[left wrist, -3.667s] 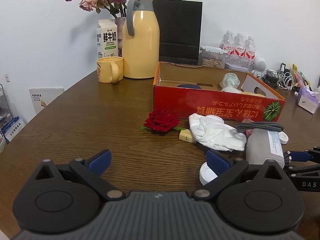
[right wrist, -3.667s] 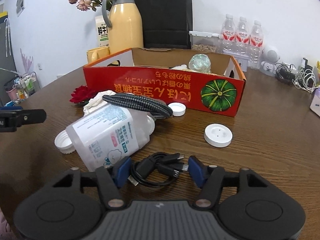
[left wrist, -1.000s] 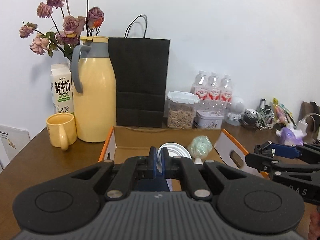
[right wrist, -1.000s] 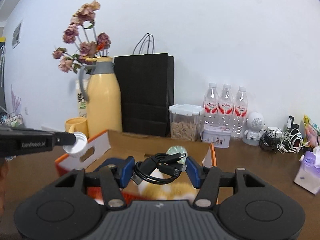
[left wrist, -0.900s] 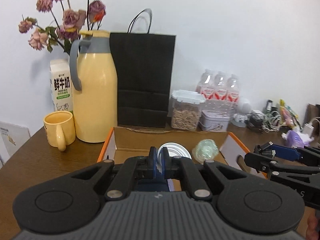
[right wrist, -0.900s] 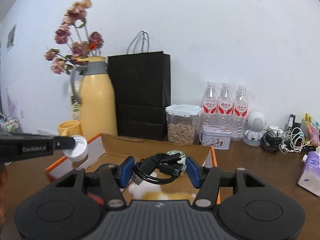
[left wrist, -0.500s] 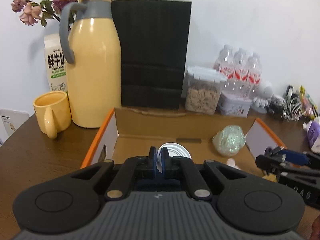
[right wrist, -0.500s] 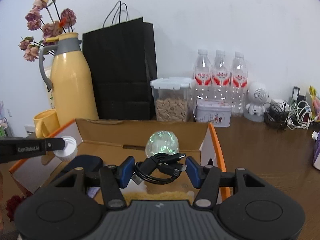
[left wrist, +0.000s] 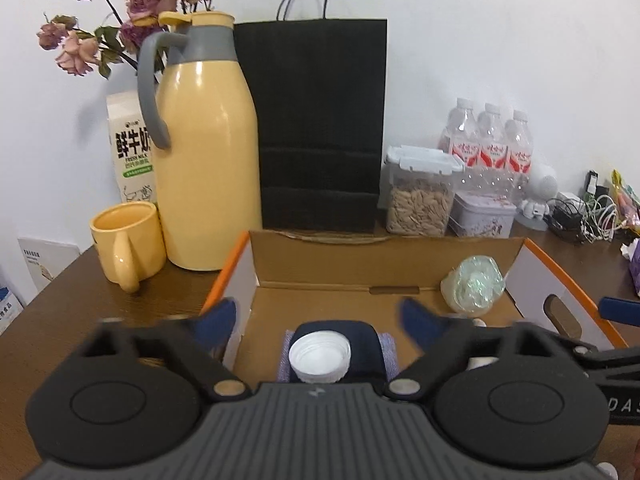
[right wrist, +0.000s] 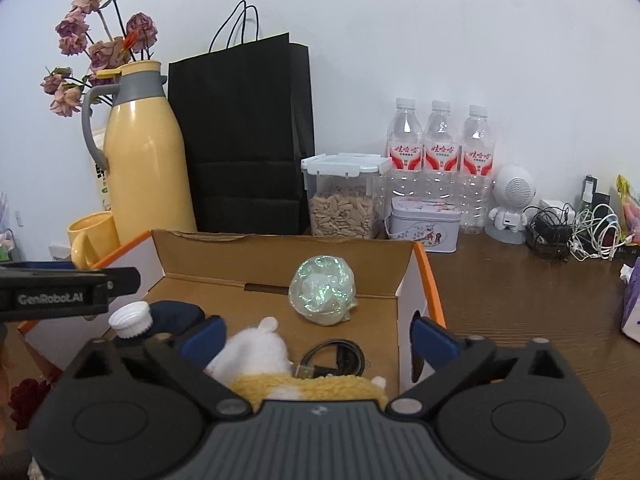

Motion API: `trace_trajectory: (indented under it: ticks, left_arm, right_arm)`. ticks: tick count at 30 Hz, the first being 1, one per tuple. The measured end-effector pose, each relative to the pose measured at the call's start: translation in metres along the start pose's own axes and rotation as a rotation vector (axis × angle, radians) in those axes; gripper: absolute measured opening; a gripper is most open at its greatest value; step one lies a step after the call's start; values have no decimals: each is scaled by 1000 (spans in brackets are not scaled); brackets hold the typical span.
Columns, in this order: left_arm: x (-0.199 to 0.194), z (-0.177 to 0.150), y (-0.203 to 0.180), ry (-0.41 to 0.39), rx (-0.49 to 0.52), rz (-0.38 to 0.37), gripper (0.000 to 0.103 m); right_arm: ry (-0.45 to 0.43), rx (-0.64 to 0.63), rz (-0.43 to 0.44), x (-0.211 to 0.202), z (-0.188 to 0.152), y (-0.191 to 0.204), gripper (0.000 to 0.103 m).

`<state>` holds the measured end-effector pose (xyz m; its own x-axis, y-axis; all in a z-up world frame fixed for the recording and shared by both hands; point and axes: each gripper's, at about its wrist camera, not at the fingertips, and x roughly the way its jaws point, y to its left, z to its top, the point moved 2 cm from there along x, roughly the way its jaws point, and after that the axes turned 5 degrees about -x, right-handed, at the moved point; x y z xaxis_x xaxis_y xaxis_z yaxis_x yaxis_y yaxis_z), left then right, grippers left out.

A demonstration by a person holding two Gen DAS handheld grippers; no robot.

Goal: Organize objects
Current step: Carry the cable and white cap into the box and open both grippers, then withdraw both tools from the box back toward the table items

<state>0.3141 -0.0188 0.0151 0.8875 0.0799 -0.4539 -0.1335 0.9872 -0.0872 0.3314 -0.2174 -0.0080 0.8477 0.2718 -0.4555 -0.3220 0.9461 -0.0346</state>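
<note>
The cardboard box with an orange rim lies below both grippers. My left gripper is opening, its fingertips blurred and wide apart, nothing pressed between them. Under it a white bottle cap rests on a dark blue item in the box. My right gripper is also opening, with empty jaws. The black cable lies coiled on the box floor, beside a white and yellow plush toy. The right wrist view shows the cap below the left gripper's finger.
A shiny green ball sits in the box's far right corner. Behind the box stand a yellow jug, yellow mug, black paper bag, seed jar, tin and water bottles. Cables lie at the right.
Both grippers sank closer over the box. The left let go of the white cap, which dropped onto the dark item. The right released the black cable onto the box floor. Both jaws sprang wide.
</note>
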Motion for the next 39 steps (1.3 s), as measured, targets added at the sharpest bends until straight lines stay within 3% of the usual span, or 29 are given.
trace_trajectory:
  ticks: [13, 24, 39]
  left_arm:
    - [-17, 6, -1, -42, -8, -3, 103]
    - [-79, 7, 4, -115, 6, -41, 103]
    - [-160, -24, 33, -119, 45, -33, 103]
  right_arm:
    - [-24, -7, -9, -17, 6, -1, 103]
    - [-94, -42, 10, -74, 8, 11, 103]
    - [-69, -68, 40, -154, -28, 34, 103]
